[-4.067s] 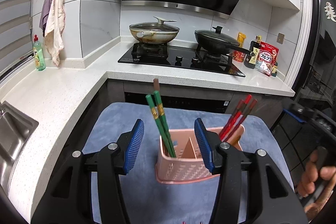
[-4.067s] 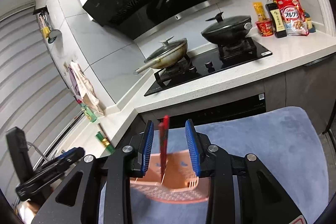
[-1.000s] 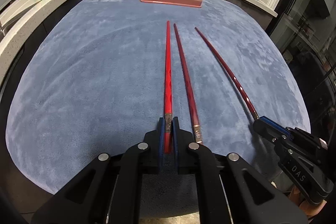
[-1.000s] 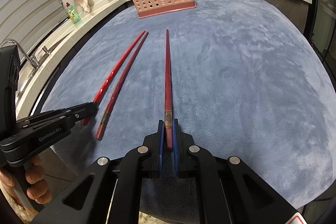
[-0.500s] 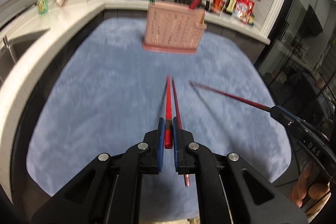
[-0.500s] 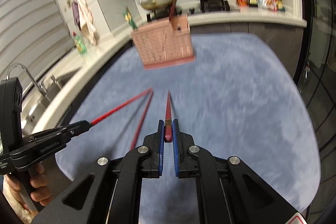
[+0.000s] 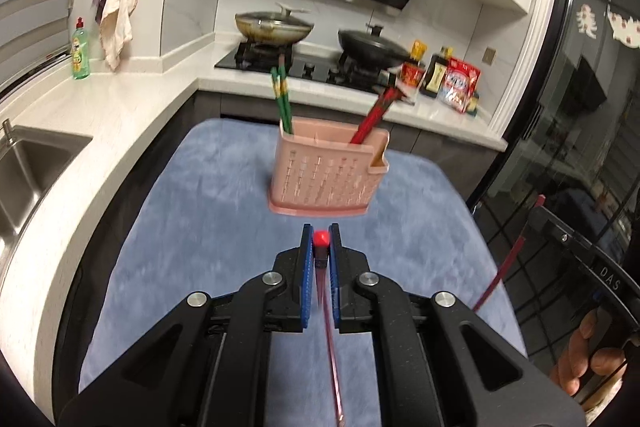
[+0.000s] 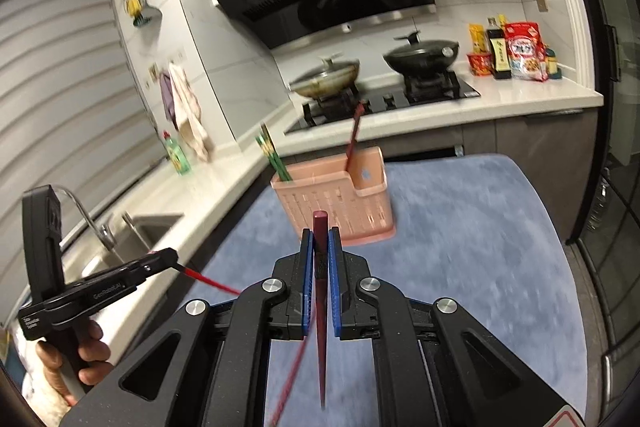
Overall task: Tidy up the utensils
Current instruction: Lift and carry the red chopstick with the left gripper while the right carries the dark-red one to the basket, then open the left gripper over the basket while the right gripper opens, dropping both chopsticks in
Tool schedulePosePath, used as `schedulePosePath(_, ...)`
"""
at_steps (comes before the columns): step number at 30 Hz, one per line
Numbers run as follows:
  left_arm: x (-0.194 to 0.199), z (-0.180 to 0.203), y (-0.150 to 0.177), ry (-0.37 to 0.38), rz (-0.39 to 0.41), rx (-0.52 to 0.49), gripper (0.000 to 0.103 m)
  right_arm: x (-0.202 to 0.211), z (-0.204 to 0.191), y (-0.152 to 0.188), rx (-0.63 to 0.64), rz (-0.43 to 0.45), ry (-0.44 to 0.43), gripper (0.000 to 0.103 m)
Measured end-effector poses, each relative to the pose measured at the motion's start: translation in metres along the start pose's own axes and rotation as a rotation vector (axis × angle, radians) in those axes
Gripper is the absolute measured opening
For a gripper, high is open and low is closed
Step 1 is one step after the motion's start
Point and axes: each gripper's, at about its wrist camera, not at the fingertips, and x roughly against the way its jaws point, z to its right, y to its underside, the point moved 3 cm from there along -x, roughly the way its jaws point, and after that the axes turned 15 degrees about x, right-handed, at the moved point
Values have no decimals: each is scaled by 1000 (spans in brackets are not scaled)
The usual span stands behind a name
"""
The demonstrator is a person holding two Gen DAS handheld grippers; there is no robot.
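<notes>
A pink utensil basket (image 7: 326, 173) stands on the blue mat (image 7: 192, 227), holding green chopsticks (image 7: 282, 99) on its left and red chopsticks (image 7: 374, 117) on its right. My left gripper (image 7: 321, 241) is shut on a bright red chopstick (image 7: 321, 239), held above the mat with its tip pointing down. My right gripper (image 8: 320, 235) is shut on a dark red chopstick (image 8: 321, 291), also lifted and hanging tip down. The basket (image 8: 336, 203) is just ahead of both grippers. A third red chopstick (image 7: 332, 351) lies on the mat below the left gripper.
A white counter (image 7: 100, 131) with a sink (image 7: 24, 171) runs along the left. A stove with two lidded pans (image 7: 272, 25) is at the back, with sauce bottles and snack packs (image 7: 448, 77) to its right. A green soap bottle (image 7: 80, 51) stands by the wall.
Both grippers have lifted their chopsticks off the mat and tilted them tip down. One red chopstick stays on the mat. Earlier, both grippers were open at the basket.
</notes>
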Motion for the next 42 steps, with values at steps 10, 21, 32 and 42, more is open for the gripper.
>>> schedulePosePath(10,-2,33,-87,55,123,-23,7,-26,18,-84,-20,163,-30,7)
schedulePosePath(21,-28,73,-190,53,319,-36,7,-88,37,-171,-13,279,12,7)
schedulePosePath(32,-87,62,-207,4,280,-35,7,-158,47,-175,6,209,40,7)
schedulePosePath(42,-134,43,-193,-36,194,-20,7,-204,53,-145,3,103,58,8)
